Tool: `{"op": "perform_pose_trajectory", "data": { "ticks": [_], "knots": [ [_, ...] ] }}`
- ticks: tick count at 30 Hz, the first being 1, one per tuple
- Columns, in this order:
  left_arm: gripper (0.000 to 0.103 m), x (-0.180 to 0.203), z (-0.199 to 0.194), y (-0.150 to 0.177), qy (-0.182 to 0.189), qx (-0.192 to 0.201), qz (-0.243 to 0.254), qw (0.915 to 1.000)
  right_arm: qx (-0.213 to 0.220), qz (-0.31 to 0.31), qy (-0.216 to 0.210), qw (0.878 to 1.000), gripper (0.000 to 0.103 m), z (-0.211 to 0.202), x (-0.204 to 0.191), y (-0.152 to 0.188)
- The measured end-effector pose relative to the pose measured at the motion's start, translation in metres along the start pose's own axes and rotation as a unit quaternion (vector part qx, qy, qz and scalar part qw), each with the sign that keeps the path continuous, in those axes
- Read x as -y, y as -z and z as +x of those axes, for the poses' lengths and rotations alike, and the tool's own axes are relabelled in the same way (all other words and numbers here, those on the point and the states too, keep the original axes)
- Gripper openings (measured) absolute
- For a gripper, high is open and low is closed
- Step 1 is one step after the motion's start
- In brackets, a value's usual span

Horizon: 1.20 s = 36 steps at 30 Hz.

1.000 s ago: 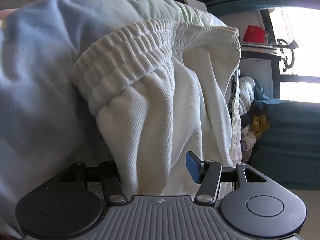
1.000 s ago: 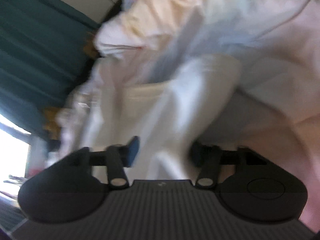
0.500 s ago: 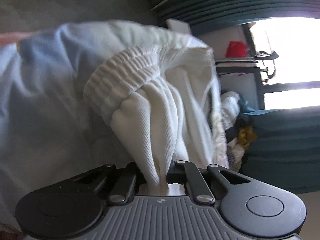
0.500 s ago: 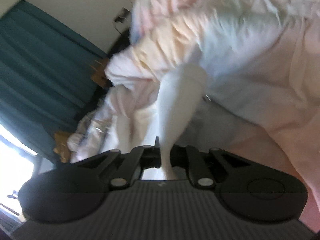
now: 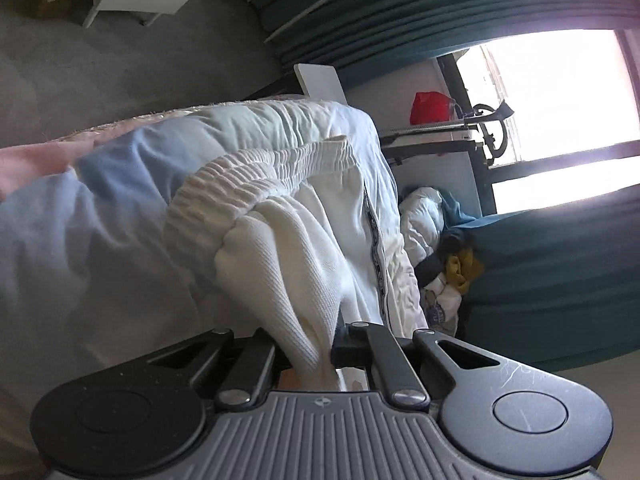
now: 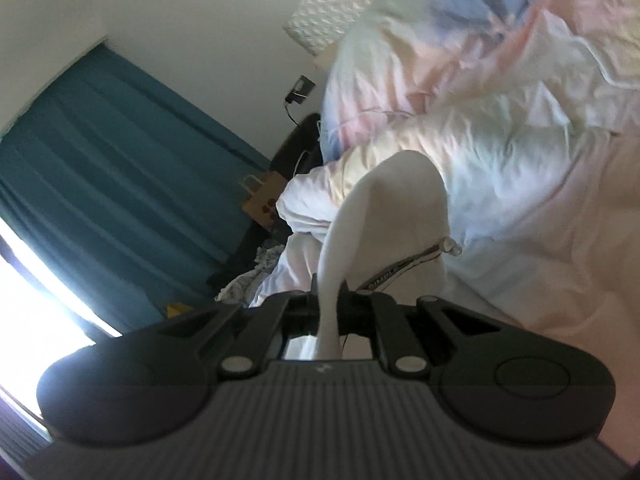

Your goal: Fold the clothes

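White shorts (image 5: 292, 232) with a ribbed elastic waistband (image 5: 256, 184) and a dark side stripe (image 5: 374, 240) lie bunched on a pastel bed cover (image 5: 100, 208). My left gripper (image 5: 316, 350) is shut on a fold of the shorts just below the waistband. In the right wrist view my right gripper (image 6: 330, 312) is shut on another white fold of the shorts (image 6: 384, 208), lifted off the bed, with a patterned drawstring (image 6: 404, 266) hanging beside it.
A pastel duvet (image 6: 500, 140) covers the bed. Teal curtains (image 6: 100, 160) and a bright window (image 5: 560, 112) stand beyond. A heap of other clothes (image 5: 444, 272) lies by the bed. A red bag (image 5: 430, 106) sits on a shelf. Grey carpet (image 5: 100, 60) lies at the left.
Both grippers have closed on the white shorts: open around the fabric one second ago, shut on it since half a second ago. Both have pulled back and up, so more of the room shows.
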<state>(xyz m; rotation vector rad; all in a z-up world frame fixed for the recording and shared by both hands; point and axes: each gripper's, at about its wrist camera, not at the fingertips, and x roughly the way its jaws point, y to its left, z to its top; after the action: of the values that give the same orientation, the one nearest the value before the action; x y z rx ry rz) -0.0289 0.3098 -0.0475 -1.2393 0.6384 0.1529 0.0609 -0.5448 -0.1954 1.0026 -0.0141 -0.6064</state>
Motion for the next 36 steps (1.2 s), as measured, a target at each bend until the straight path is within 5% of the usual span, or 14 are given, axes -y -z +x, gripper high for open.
{"op": "perform_pose_trajectory", "data": {
  "ticks": [7, 13, 21, 27, 30, 33, 36],
  "knots": [
    [0.005, 0.038, 0.038, -0.026, 0.008, 0.016, -0.005, 0.9998, -0.018, -0.008, -0.021, 1.0, 0.007, 0.017, -0.021, -0.007],
    [0.006, 0.07, 0.07, -0.048, 0.015, 0.03, -0.009, 0.9994, 0.001, -0.097, -0.063, 0.993, 0.007, 0.077, -0.11, -0.005],
    [0.006, 0.115, 0.227, -0.106, -0.049, 0.032, 0.006, 0.9983, -0.029, -0.252, -0.037, 0.966, 0.007, 0.238, -0.206, 0.077],
    [0.008, 0.112, 0.325, -0.131, -0.094, 0.009, 0.035, 0.9949, -0.073, -0.319, 0.024, 0.945, 0.006, 0.338, -0.207, 0.142],
    [0.011, 0.11, 0.351, -0.136, -0.103, 0.0, 0.057, 0.993, -0.11, -0.322, 0.014, 0.94, 0.007, 0.358, -0.195, 0.161],
    [0.014, 0.109, 0.351, -0.136, -0.09, -0.01, 0.062, 0.9939, -0.132, -0.295, -0.018, 0.946, 0.013, 0.356, -0.187, 0.16],
    [0.031, 0.112, 0.338, -0.135, -0.062, -0.022, 0.074, 0.9951, -0.146, -0.265, -0.061, 0.951, 0.04, 0.34, -0.186, 0.147]
  ]
}}
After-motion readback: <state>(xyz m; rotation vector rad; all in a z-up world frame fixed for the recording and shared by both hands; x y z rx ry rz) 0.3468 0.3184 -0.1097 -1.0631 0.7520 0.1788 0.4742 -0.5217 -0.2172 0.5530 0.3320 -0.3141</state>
